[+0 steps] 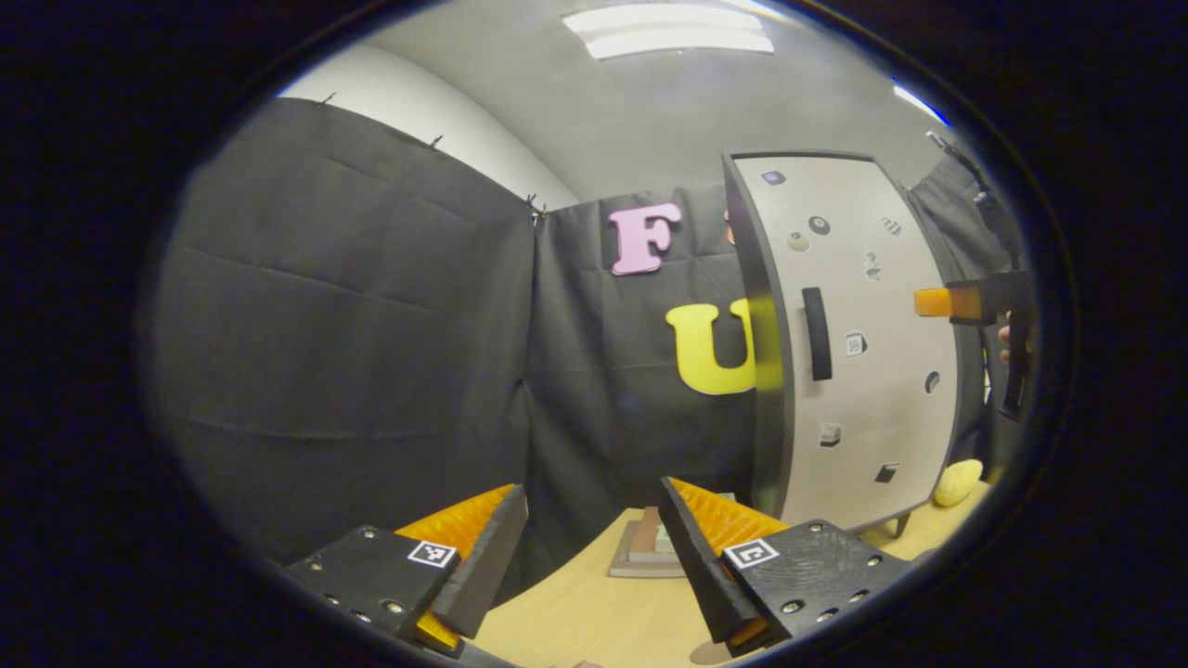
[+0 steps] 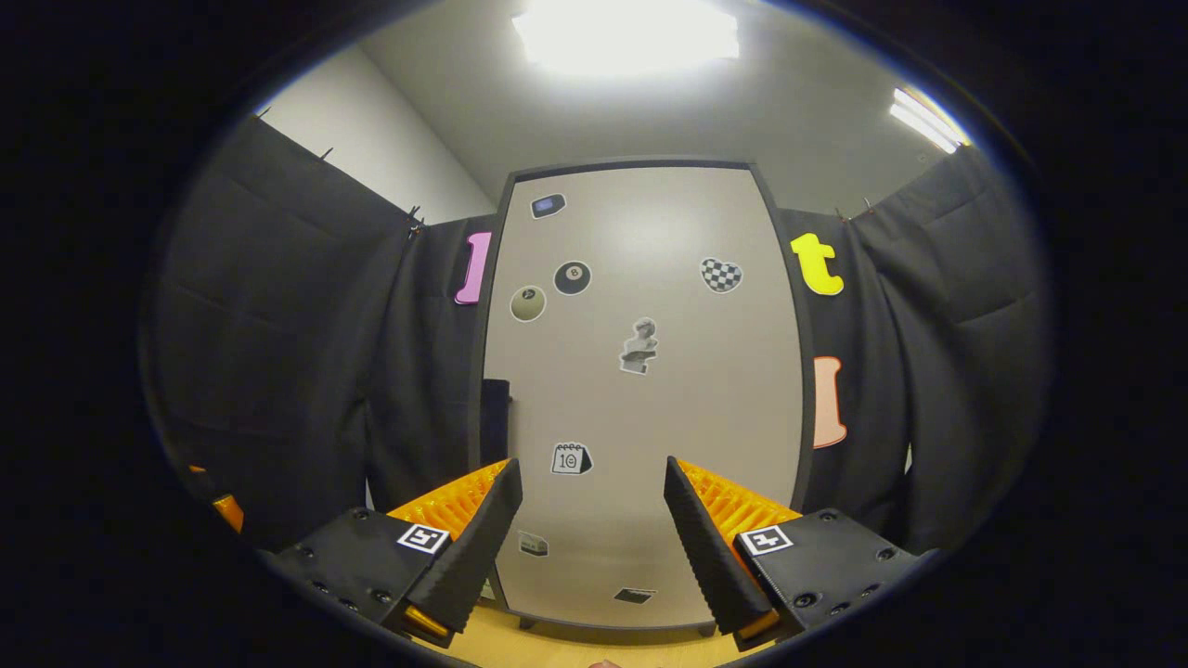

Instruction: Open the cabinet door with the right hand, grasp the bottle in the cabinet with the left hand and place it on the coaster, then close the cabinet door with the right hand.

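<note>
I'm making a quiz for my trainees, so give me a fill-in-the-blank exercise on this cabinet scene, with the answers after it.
1. The cabinet door is ____.
2. The fingers of the right claw stand ____, gripping nothing.
3. The dark handle on the door runs ____.
4. In the left gripper view, a small yellow object lies on the ____ beside the cabinet.

Missing words: closed; apart; vertically; table
</note>
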Tool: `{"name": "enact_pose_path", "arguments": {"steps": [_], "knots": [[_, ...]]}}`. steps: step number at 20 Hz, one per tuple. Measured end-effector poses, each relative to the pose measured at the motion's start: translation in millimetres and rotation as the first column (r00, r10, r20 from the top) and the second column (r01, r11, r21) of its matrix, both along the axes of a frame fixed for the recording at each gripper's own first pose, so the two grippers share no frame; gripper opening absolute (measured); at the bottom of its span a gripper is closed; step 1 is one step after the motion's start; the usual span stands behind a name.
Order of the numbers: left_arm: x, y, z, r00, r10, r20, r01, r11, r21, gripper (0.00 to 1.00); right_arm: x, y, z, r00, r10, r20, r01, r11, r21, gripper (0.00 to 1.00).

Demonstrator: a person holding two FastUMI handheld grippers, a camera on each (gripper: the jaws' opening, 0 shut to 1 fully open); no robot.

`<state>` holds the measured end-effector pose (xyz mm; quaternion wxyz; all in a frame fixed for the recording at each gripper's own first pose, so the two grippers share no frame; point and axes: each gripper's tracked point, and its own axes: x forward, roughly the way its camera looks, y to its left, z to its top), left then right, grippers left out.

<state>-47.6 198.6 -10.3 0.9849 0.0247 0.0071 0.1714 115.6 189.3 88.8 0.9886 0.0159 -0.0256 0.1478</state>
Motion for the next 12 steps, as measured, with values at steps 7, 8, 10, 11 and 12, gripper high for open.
{"name": "enact_pose_path", "arguments": {"steps": [7, 8, 10, 11, 12], "knots": [[-27, 65, -17, 0.992, 0.124, -0.031, -0.124, 0.992, -0.005, 0.87, 32, 55, 5, 0.999, 0.038, 0.001, -0.038, 0.999, -0.01, 0.97], [-30, 73, -19, 0.99, 0.138, -0.033, -0.139, 0.99, -0.003, 0.88, 36, 63, 4, 0.999, 0.04, -0.002, -0.04, 0.999, -0.012, 0.97], [-36, 86, -21, 0.985, 0.166, -0.039, -0.166, 0.986, -0.001, 0.88, 46, 74, 2, 0.999, 0.043, -0.01, -0.043, 0.999, -0.016, 0.97], [-39, 91, -23, 0.983, 0.179, -0.041, -0.179, 0.984, -0.001, 0.88, 50, 81, 0, 0.999, 0.044, -0.015, -0.044, 0.999, -0.018, 0.97], [-43, 98, -24, 0.98, 0.192, -0.044, -0.192, 0.981, -0.001, 0.89, 54, 86, -2, 0.999, 0.044, -0.021, -0.045, 0.999, -0.02, 0.97]]}}
